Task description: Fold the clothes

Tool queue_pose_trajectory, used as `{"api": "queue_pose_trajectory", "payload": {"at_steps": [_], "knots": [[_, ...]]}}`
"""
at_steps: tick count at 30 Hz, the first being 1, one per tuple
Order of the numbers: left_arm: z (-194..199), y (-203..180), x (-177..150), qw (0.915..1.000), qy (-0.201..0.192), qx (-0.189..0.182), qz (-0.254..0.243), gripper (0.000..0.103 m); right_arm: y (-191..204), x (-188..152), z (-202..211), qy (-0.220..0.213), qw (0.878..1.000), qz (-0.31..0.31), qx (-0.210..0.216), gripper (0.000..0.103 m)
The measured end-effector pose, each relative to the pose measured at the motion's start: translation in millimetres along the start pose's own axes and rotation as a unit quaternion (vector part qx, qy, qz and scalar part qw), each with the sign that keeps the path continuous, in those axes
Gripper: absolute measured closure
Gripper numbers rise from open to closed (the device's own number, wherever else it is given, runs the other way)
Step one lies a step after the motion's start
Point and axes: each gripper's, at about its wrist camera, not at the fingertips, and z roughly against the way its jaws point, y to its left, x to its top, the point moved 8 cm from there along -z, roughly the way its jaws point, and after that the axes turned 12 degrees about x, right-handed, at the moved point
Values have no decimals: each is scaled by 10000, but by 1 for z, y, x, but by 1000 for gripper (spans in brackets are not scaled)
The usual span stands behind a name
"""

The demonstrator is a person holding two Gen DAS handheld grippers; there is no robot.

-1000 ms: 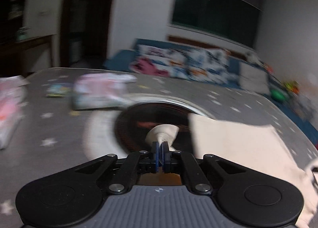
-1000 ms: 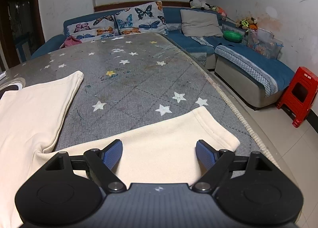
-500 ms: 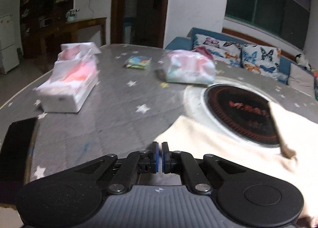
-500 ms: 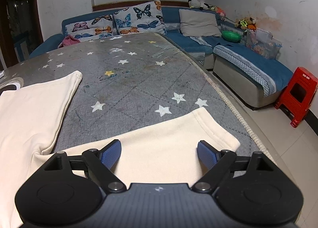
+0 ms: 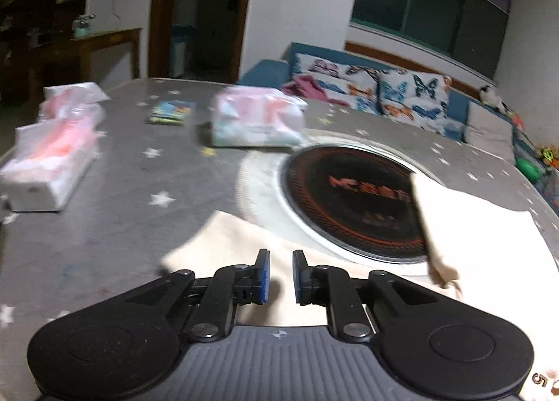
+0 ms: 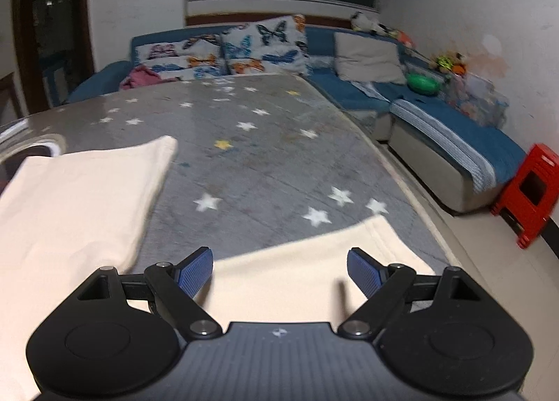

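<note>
A cream garment [image 5: 482,236] lies spread on the grey star-patterned table [image 5: 115,226], one sleeve [image 5: 223,243] reaching left. My left gripper [image 5: 278,275] hovers just over that sleeve, its blue pads a small gap apart with nothing between them. In the right wrist view the same cream garment [image 6: 73,198] covers the left side, and another cream part [image 6: 314,271] lies near the table's right edge. My right gripper [image 6: 279,271] stands wide open just above that part, empty.
A round black hob [image 5: 353,201] is set in the table, partly under the garment. Tissue packs [image 5: 52,163] [image 5: 255,121] and a small booklet [image 5: 171,112] lie at the far left. A blue sofa [image 6: 436,121] and a red stool [image 6: 527,191] stand beyond the right table edge.
My left gripper held the sleeve a second ago, carried it left and down, and has now let it go, its pads parted. My right gripper stayed open and rose slightly.
</note>
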Motion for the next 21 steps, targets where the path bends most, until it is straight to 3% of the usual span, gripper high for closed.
{"api": "queue_pose_trajectory", "payload": {"at_steps": [9,21], "knots": [[-8,0,-17,9999,93,97,-41,88,61,9,-1,4,9949,715,714,12],[6,29,-27,9963,82,854,-98,89,59,-9,-27,349,9944,809,591,8]]}}
